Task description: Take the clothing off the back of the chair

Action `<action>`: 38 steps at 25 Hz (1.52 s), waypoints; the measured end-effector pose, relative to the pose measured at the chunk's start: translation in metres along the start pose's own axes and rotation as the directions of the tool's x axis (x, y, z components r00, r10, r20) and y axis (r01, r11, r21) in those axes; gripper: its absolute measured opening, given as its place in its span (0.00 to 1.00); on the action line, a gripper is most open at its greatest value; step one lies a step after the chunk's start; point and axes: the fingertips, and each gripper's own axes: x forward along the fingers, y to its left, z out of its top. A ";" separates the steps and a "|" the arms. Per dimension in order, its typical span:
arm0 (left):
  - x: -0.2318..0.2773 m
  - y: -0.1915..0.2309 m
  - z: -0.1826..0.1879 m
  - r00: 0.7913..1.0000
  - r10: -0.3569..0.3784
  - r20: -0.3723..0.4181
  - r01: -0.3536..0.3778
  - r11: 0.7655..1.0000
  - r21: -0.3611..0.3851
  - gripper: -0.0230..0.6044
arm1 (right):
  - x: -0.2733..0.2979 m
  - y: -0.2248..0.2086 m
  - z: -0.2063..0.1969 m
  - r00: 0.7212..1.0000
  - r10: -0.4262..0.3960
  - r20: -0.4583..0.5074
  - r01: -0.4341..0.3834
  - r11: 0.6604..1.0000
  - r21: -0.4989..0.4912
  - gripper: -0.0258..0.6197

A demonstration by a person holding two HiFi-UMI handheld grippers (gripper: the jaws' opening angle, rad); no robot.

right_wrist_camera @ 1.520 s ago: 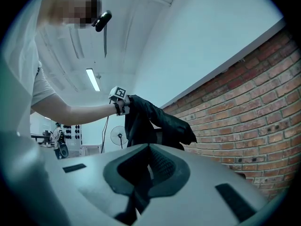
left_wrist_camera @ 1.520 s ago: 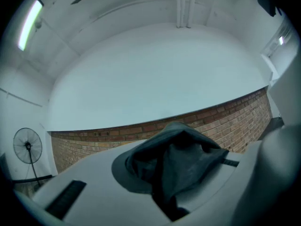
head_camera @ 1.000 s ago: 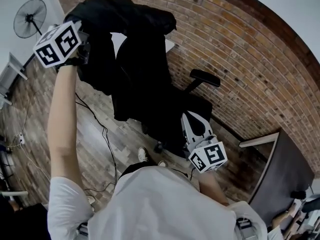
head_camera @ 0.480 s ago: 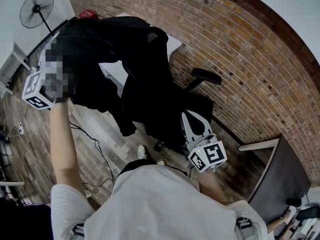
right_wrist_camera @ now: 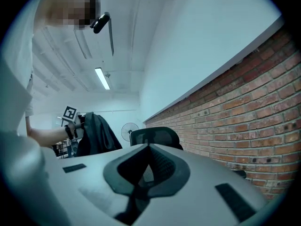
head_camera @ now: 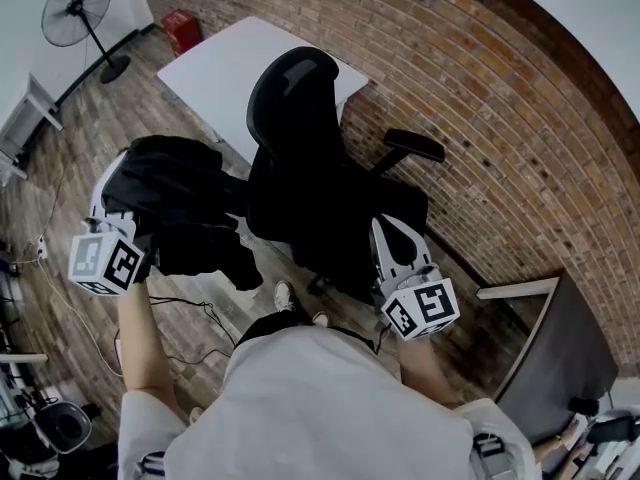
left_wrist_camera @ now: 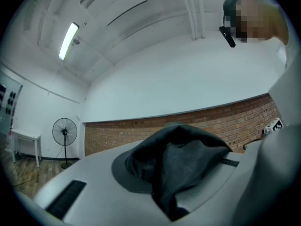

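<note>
While the chair (head_camera: 300,158) stands in front of the white desk (head_camera: 215,68), the black clothing (head_camera: 180,198) is off its back and hangs bunched just left of it, above the wood floor (head_camera: 60,168). A fold is clamped in the closed jaws of the left tool (head_camera: 118,173), and the rest drapes over that tool. The right tool (head_camera: 383,233), closed and empty, sits over the chair's seat.

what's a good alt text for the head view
The left gripper holds a black garment clear of a black mesh office chair, whose back is bare. The right gripper hovers by the seat, near a brick wall.
</note>
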 end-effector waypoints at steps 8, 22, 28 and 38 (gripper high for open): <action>-0.086 0.008 -0.060 0.981 0.128 -0.147 -0.131 0.991 -0.009 0.08 | -0.004 -0.019 0.009 0.999 -0.028 0.021 0.028 0.999 -0.017 0.07; -0.091 -0.011 -0.066 0.977 0.151 -0.148 -0.157 0.987 -0.032 0.08 | -0.019 -0.051 0.012 0.995 -0.096 0.028 0.096 0.995 -0.005 0.07; -0.080 -0.007 -0.066 0.983 0.140 -0.122 -0.150 0.985 -0.079 0.08 | -0.022 -0.057 0.013 0.992 -0.125 0.030 0.126 0.992 -0.010 0.07; -0.049 0.002 -0.075 0.989 0.090 -0.120 -0.101 0.990 -0.095 0.08 | 0.001 -0.062 0.025 0.985 -0.170 0.033 0.171 0.985 -0.037 0.07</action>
